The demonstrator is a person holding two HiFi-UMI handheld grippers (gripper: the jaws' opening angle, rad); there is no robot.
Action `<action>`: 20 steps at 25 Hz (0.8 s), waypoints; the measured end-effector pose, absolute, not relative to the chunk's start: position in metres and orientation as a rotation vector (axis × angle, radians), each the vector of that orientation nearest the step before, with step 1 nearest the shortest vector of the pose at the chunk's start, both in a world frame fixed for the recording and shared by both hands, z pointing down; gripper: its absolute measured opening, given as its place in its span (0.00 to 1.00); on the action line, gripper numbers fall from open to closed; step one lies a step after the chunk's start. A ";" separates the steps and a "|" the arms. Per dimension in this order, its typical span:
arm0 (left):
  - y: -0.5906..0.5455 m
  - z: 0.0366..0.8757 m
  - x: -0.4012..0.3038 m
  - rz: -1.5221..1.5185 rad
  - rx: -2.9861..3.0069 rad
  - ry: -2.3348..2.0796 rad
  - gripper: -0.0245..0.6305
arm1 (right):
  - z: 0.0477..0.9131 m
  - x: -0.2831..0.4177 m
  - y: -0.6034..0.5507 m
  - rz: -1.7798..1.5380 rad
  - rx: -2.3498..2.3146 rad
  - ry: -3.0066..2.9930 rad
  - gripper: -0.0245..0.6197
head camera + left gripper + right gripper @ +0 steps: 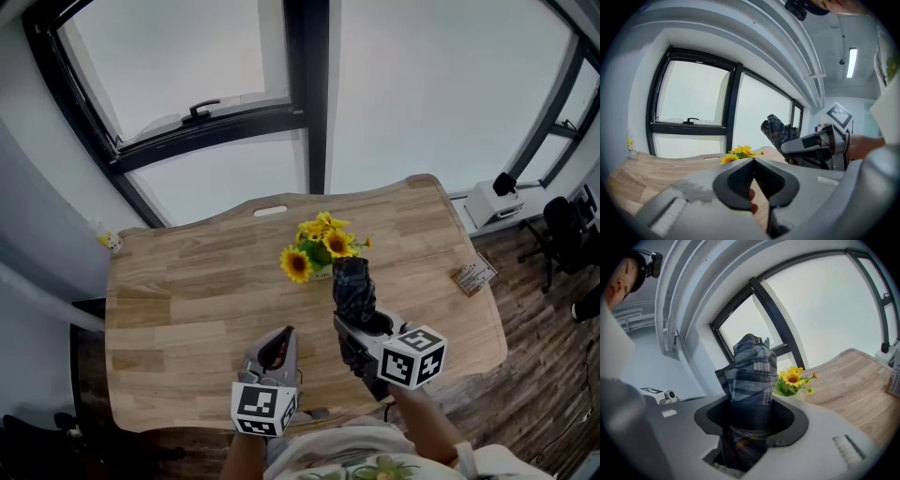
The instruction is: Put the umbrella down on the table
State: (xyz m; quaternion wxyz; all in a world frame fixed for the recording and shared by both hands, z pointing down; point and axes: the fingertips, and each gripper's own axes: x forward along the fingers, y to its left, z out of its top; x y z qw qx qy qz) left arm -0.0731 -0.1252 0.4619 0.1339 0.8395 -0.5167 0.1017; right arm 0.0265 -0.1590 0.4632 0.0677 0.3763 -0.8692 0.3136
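A folded dark plaid umbrella (355, 291) is clamped between the jaws of my right gripper (364, 323), held above the wooden table (187, 300) near its front edge. In the right gripper view the umbrella (750, 376) sticks out past the jaws toward the window. My left gripper (277, 349) hovers to the left of it, jaws closed together with nothing between them. From the left gripper view the umbrella (778, 131) and the right gripper (813, 143) show on the right.
A bunch of yellow sunflowers (319, 246) stands at the table's middle back, just beyond the umbrella. A small card (472, 276) lies at the right edge. Large windows (197, 112) rise behind the table; an office chair (567, 230) is on the floor at far right.
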 end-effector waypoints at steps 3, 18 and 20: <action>-0.128 0.464 -0.074 0.298 2.429 -1.499 0.04 | 0.468 0.025 -0.162 0.946 1.125 -2.607 0.37; -0.131 0.473 -0.074 0.309 2.400 -1.503 0.04 | 0.497 0.023 -0.166 0.999 1.086 -2.536 0.37; -0.131 0.474 -0.073 0.314 2.397 -1.501 0.04 | 0.500 0.024 -0.165 1.008 1.082 -2.527 0.37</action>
